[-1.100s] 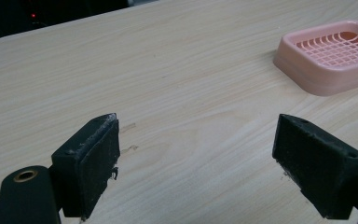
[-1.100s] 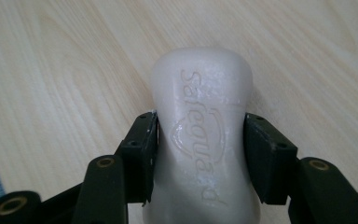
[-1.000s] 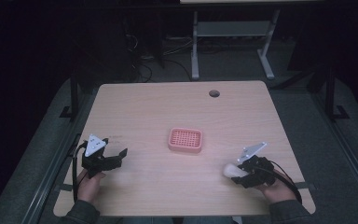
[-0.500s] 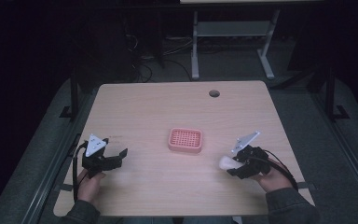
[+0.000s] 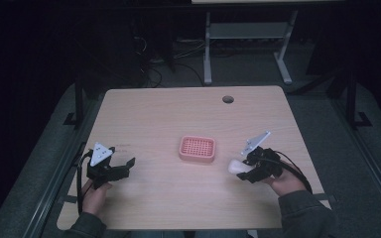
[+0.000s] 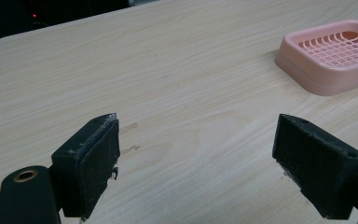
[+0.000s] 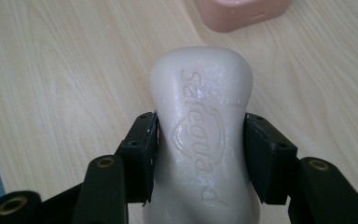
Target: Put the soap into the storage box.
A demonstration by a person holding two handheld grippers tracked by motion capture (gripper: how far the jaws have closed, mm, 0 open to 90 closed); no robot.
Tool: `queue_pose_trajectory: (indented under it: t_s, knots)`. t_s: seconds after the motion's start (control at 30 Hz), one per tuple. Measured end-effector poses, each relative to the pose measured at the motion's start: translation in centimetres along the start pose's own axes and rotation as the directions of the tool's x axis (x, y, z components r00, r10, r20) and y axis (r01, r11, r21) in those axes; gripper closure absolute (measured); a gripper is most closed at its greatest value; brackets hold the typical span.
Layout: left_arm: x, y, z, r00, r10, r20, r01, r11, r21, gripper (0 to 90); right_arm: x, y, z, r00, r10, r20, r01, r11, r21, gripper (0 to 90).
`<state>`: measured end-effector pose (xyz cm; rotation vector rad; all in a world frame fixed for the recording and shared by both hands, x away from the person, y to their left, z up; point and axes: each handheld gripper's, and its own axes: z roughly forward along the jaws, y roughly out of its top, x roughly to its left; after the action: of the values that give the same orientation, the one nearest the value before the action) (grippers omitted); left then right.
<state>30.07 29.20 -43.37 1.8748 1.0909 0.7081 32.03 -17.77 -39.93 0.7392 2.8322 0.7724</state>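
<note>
A pink soap dish [image 5: 197,149] with a grid top sits near the middle of the wooden table [image 5: 168,114]. It shows at the upper right in the left gripper view [image 6: 332,55] and its corner at the top of the right gripper view [image 7: 242,13]. My right gripper [image 5: 243,171] is shut on a white soap bar [image 7: 202,126] embossed with lettering, held above the table just right of the dish; the soap bar [image 5: 236,166] points toward the dish. My left gripper [image 5: 124,166] rests at the table's left, open, its jaws wide apart with bare wood between them [image 6: 196,154].
A round cable hole [image 5: 227,99] is in the table's far edge area. Beyond the table stands a grey metal desk frame [image 5: 243,37] on a dark floor. The table's near edge lies just under both hands.
My right gripper has lifted and carried the soap bar leftward toward the dish. The left gripper has stayed in place.
</note>
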Motion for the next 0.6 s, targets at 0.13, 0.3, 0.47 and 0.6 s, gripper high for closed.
queue_pose_trajectory:
  t_s: [0.13,0.3,0.47,0.6]
  knots:
    - [0.0,0.0,0.0,1.0,-0.006,0.0,0.006,1.0,-0.004,14.1,-0.2,0.5,0.1,1.0,-0.008,0.0,0.008,1.0,0.0,48.1]
    - [0.0,0.0,0.0,0.9999,-0.012,-0.004,0.012,0.9999,-0.002,14.1,-0.6,1.3,0.1,0.9999,-0.012,0.001,0.012,1.0,-0.008,48.1]
    - [0.2,0.0,-0.1,0.9998,-0.02,-0.007,0.02,0.9998,-0.004,14.1,-0.9,2.1,0.2,0.9998,-0.016,-0.008,0.016,1.0,-0.016,48.1]
    - [0.1,0.0,-0.1,0.9999,-0.012,-0.004,0.012,0.9999,-0.005,14.1,-1.1,2.9,0.3,0.9995,-0.029,-0.009,0.029,0.999,-0.013,48.1]
